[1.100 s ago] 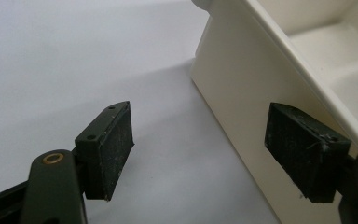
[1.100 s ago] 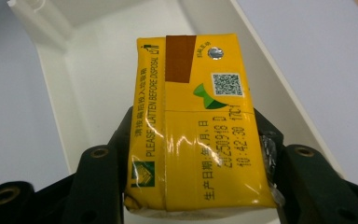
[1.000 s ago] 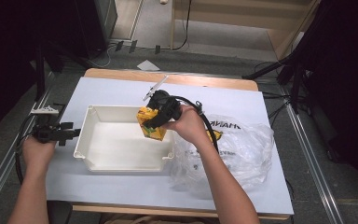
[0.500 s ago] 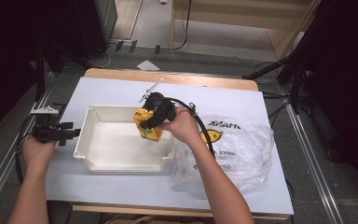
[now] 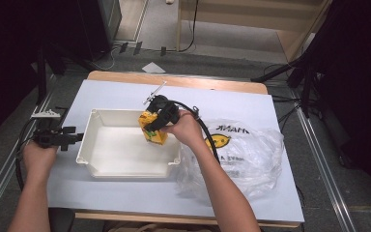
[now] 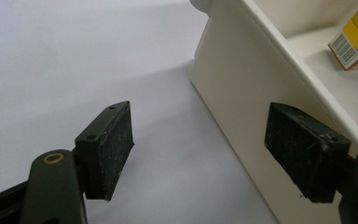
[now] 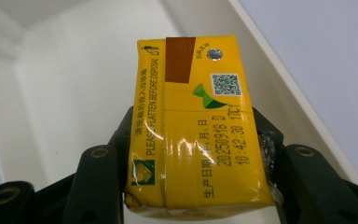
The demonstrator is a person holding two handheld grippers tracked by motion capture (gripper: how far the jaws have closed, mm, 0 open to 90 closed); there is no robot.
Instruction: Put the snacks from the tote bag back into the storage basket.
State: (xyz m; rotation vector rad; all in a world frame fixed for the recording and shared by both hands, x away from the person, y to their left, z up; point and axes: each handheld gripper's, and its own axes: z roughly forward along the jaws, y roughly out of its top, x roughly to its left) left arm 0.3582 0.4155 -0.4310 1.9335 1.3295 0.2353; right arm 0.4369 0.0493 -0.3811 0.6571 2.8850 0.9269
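one yellow drink carton is sitting clamped in the right gripper, low over the right end of one white tray. in the right gripper view the carton is filling the gap between the two black jaws, each pad pressing on one of its side faces; its printed face is showing a brown patch, one small silver foil dot, one qr code and a line of date print. the tray's white floor and walls are lying just behind and beneath it.

the left gripper is resting outside the tray, just beside its left wall. in the left gripper view its two pads are standing well apart, released, with nothing between them but the pale table sheet; the tray's outer wall is running just beside the right-hand pad, and whether they are touching i cannot tell. one corner of the carton is peeking over the rim.

one clear plastic bag with a yellow-and-green print is lying crumpled on the table, against the tray's right side, under the right forearm. two hands are working, one gripper in each, and one black cable is trailing from the right gripper across the bag.
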